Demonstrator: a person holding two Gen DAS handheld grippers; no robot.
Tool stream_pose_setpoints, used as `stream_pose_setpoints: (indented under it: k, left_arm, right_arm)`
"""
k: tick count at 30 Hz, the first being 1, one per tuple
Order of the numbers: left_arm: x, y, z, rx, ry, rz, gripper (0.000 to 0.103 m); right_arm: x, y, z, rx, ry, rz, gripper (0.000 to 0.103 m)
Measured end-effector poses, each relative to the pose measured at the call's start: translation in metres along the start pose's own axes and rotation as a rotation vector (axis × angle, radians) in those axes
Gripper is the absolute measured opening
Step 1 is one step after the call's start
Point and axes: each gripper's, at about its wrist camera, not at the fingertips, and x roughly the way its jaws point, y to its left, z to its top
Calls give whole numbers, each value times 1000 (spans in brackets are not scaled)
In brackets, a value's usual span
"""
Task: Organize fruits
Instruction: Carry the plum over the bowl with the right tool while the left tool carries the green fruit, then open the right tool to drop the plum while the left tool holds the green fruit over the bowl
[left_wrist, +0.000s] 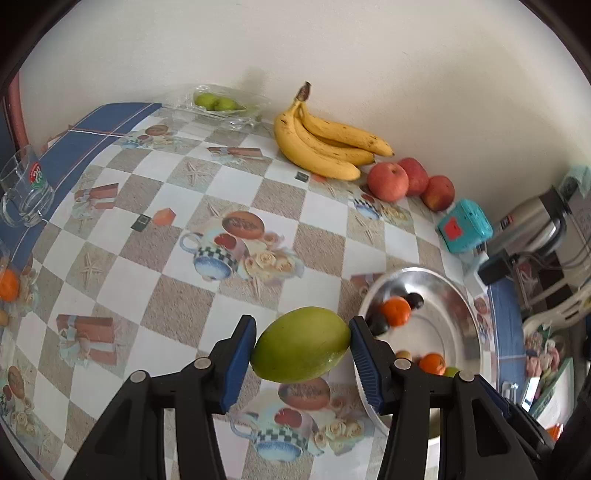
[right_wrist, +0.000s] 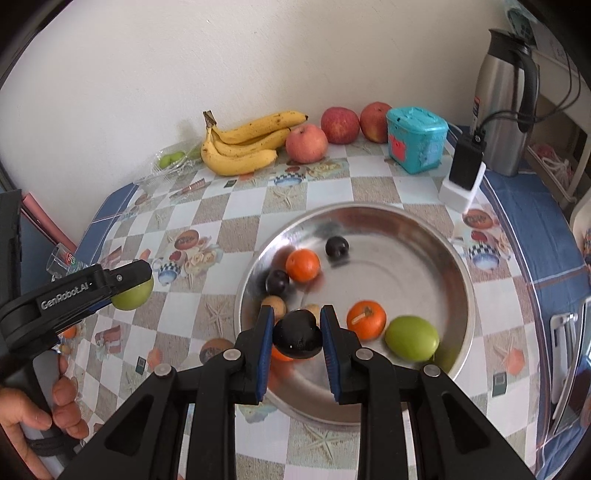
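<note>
Green fruit (left_wrist: 301, 343) pinched side to side in the left gripper (left_wrist: 303, 345), both blue pads pressed on it; carried clear of the tablecloth (left_wrist: 177, 306), just left of the steel bowl (left_wrist: 469, 317). The grip across the short axis keeps the round body from rolling out (judgement). Seen from the right wrist, the same fruit (right_wrist: 133, 293) pokes out under the left gripper (right_wrist: 122, 284), w/ a person's hand (right_wrist: 44, 417) on its handle.

Dark plum (right_wrist: 297, 338) clamped in the right gripper (right_wrist: 297, 341), jaws nearly together on it, held over the bowl's near rim (right_wrist: 369, 417). Likely being sorted out of the mixed bowl, which holds oranges, two more dark plums, small brown fruits and a second green fruit (right_wrist: 412, 338).

Along the wall, like sits w/ like: bananas (left_wrist: 328, 144), three apples (left_wrist: 388, 181), green fruits in a clear tray (left_wrist: 221, 105), so the held green fruit probably belongs at that tray (destination not shown). Nearby, not part of the sort: teal box (right_wrist: 415, 138), flask (right_wrist: 506, 103), glass mug (left_wrist: 26, 192).
</note>
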Motion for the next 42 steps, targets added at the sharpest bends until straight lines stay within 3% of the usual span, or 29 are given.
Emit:
stream_pose_setpoints:
  k: [23,35,42]
  left_arm:
    - [11,-71,-54,225,81,-45,55]
    - [27,-107,-74,344,115,-74,55]
    - [38,-110,-76,355,134,-73,55]
  right_arm:
    - [12,-41,-32,149,108,-40,27]
    - [6,-73,-30,227,96,-62,27]
    - [7,-79,-28,239,99,-81,28]
